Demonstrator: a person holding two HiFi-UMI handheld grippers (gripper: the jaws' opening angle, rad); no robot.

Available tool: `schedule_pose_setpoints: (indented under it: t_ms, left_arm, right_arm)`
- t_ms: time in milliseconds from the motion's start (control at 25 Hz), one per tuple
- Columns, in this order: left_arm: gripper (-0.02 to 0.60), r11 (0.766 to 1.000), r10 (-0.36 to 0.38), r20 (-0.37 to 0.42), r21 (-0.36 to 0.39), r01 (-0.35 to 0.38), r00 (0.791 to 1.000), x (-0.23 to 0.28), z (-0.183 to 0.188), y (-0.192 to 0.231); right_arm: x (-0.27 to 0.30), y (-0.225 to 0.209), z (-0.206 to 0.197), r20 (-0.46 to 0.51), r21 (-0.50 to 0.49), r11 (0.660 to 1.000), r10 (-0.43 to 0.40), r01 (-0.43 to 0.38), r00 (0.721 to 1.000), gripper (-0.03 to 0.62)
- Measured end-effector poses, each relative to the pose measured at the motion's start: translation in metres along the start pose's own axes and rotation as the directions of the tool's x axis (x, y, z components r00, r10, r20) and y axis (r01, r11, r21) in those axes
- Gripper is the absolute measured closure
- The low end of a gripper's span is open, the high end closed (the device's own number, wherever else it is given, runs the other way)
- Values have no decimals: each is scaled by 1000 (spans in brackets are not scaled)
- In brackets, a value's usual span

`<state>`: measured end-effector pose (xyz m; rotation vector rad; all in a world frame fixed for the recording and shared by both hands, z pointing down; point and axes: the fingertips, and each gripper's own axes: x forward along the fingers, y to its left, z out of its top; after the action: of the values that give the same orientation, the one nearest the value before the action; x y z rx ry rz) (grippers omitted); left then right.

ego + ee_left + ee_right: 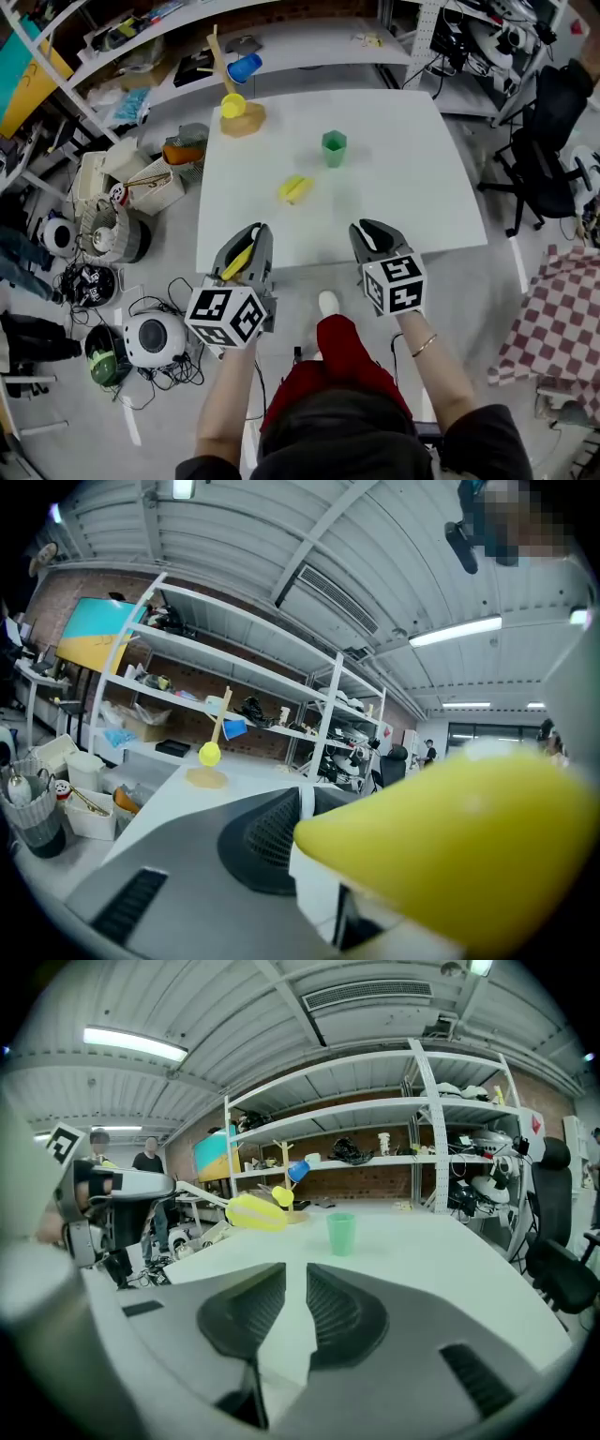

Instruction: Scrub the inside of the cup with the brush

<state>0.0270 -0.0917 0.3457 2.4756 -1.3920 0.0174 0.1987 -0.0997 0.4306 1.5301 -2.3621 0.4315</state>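
A green cup (334,148) (340,1233) stands upright and alone on the far half of the white table (412,187). My left gripper (253,234) hovers over the table's near edge, shut on a yellow brush (238,263). In the left gripper view the brush (469,836) fills the lower right and hides one jaw; the other finger (267,841) lies against it. From the right gripper view the brush (255,1213) pokes out left of the cup. My right gripper (368,228) (296,1283) is also at the near edge, its jaws a narrow slit apart with nothing between them.
A second yellow object (294,188) lies on the table in front of the cup. A wooden rack (246,120) at the far left corner carries a yellow cup (232,105) and a blue cup (244,67). Boxes and cables crowd the floor (122,234) at left; an office chair (548,150) stands at right.
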Motion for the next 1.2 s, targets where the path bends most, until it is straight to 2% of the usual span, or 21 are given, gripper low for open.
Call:
schedule_pose_setpoints:
  t_ms: [200, 360, 600, 880, 1200]
  left_arm:
    - [536, 1000, -18, 11, 4, 18, 1000, -40, -9, -23]
    - [535, 1000, -27, 20, 0, 27, 999, -65, -14, -39]
    - [535, 1000, -28, 26, -8, 28, 999, -87, -15, -56]
    - [535, 1000, -21, 19, -9, 21, 1000, -102, -16, -68]
    - [537, 1000, 26, 16, -16, -26, 1000, -113, -35, -110]
  right_arm:
    - [-42, 27, -9, 25, -21, 1000, 1, 0, 1000, 551]
    - [-72, 44, -14, 30, -56, 998, -3, 4, 1000, 563]
    - [-107, 55, -10, 40, -45, 999, -15, 17, 999, 574]
    - [-135, 62, -1, 72, -78, 996, -29, 35, 997, 576]
    - [-177, 46, -21, 67, -56, 998, 5, -1, 998, 576]
